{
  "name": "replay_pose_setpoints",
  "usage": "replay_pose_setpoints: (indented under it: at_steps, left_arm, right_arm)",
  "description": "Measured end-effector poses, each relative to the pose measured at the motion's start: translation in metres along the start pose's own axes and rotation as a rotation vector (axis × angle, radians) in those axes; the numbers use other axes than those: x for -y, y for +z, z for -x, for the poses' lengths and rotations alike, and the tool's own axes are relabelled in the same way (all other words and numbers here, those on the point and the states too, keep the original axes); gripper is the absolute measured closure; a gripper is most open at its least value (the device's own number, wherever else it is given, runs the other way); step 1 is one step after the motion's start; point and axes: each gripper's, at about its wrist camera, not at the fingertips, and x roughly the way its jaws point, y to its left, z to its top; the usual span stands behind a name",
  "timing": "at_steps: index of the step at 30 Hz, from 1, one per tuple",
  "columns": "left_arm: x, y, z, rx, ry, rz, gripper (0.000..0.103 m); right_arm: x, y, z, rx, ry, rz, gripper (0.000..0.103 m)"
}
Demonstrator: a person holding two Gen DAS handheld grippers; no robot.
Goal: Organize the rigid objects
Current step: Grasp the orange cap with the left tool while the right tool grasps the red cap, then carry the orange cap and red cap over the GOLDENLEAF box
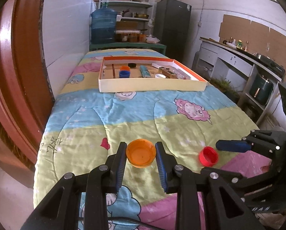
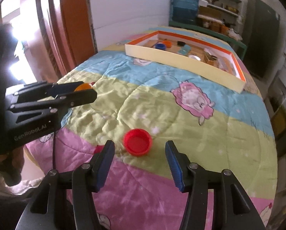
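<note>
Orange cap (image 1: 141,153), light and rigid, is clamped across its rim by left gripper (image 1: 141,154); right gripper (image 2: 140,149) stands released around red cap (image 2: 137,141).

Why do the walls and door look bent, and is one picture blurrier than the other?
Both views: a fisheye lens curves the edges, so the door bows. Right wrist view: softer, with blown-out glare at the far left; the red cap stays readable. Left wrist view: sharper, the orange cap crisp.
</note>
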Motion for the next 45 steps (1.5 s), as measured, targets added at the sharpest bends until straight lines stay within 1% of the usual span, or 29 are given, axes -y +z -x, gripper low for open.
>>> replay_pose_setpoints:
  at_steps: [2,3,10,16,23,35,45]
  left_arm:
    - [-0.001,0.001,-0.001,-0.003,0.002,0.000,0.072]
    - [-0.001,0.001,-0.002,-0.004,0.003,0.001,0.072]
    - [0.000,0.006,-0.007,-0.012,-0.002,0.003,0.072]
    - [0.004,0.017,-0.011,-0.009,-0.008,-0.007,0.072]
    - [0.004,0.043,-0.019,0.004,-0.009,-0.002,0.072]
    - [0.002,0.087,-0.037,0.011,-0.015,0.009,0.072]
    - [-0.004,0.118,-0.063,-0.010,-0.011,0.025,0.072]
  right_arm:
    - [-0.002,0.001,-0.002,-0.001,-0.008,0.014,0.063]
    - [-0.003,0.002,-0.004,-0.001,-0.007,0.014,0.072]
    - [-0.001,0.003,-0.005,-0.002,-0.006,0.008,0.072]
    - [0.009,0.013,0.002,0.023,-0.015,-0.012,0.072]
    - [0.029,0.032,0.007,0.054,-0.037,-0.036,0.072]
    - [0.064,0.065,0.004,0.077,-0.036,-0.078,0.072]
    - [0.101,0.094,-0.006,0.084,-0.057,-0.131,0.072]
